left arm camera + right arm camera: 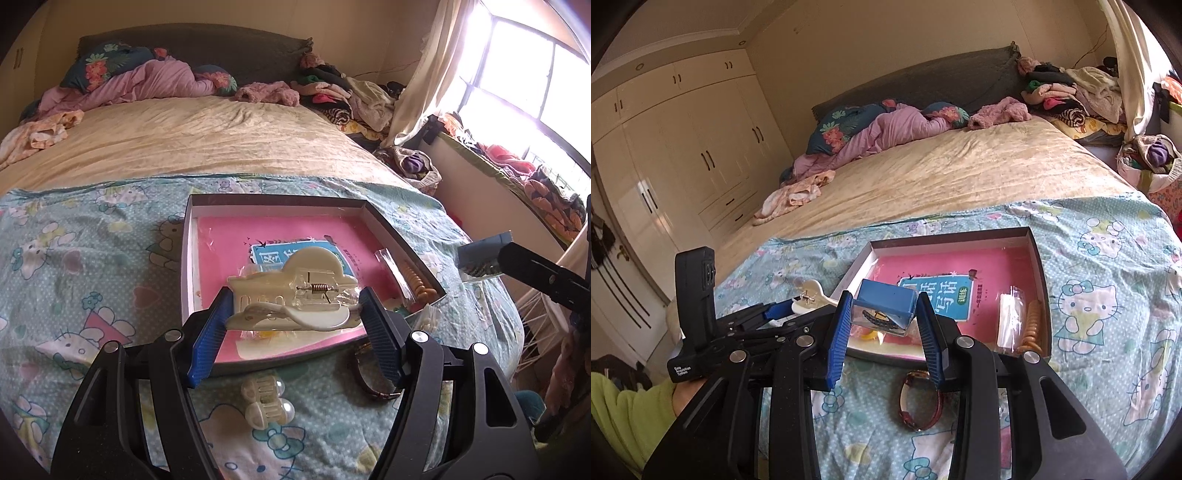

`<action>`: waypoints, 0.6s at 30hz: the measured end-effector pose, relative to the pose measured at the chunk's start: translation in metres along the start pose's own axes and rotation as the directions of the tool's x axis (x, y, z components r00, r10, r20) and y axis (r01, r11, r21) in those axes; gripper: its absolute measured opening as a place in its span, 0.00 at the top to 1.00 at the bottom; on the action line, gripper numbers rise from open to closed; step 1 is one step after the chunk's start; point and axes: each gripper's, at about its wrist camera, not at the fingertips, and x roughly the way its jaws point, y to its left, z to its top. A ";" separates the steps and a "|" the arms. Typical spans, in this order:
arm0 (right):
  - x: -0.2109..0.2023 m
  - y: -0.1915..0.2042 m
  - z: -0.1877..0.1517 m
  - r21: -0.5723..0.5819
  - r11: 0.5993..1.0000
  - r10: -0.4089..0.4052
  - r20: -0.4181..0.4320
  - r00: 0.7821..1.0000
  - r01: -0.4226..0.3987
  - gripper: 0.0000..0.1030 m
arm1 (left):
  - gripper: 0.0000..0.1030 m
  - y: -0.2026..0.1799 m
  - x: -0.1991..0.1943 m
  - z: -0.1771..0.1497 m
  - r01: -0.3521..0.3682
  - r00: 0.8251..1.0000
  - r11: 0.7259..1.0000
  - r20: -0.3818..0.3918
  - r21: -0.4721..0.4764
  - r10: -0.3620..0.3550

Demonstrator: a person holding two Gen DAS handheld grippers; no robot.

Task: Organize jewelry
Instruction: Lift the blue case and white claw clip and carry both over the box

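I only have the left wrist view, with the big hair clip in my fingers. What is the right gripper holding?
Observer: The right gripper is shut on a small blue box with a clear side.
Operator: Where is it relative to the tray?
Observer: Above the tray's near edge.
Operator: What's that strap by my right finger?
Observer: A watch with a red strap, lying on the sheet outside the tray.

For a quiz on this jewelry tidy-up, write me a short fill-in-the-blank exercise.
1. The left hand-held gripper holds a cream hair ____ over the tray.
2. The right hand-held gripper holds a small box with a ____ top.
3. The watch lies on the bedsheet, ____ the tray.

Missing words: clip; blue; outside
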 end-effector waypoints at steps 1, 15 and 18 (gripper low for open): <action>0.001 -0.002 0.002 0.004 1.000 -0.004 0.005 1.000 0.004 0.67 | 0.40 0.001 0.002 0.002 -0.002 1.000 1.000 0.000 -0.001 0.002; 0.026 -0.031 0.022 0.057 0.998 -0.038 0.035 0.999 0.036 0.67 | 0.40 -0.007 0.039 0.009 -0.003 0.999 1.000 -0.040 0.007 0.004; 0.032 -0.037 0.019 0.065 0.997 -0.043 0.026 0.999 0.041 0.67 | 0.40 -0.011 0.045 0.007 -0.002 0.998 1.000 -0.056 0.019 0.003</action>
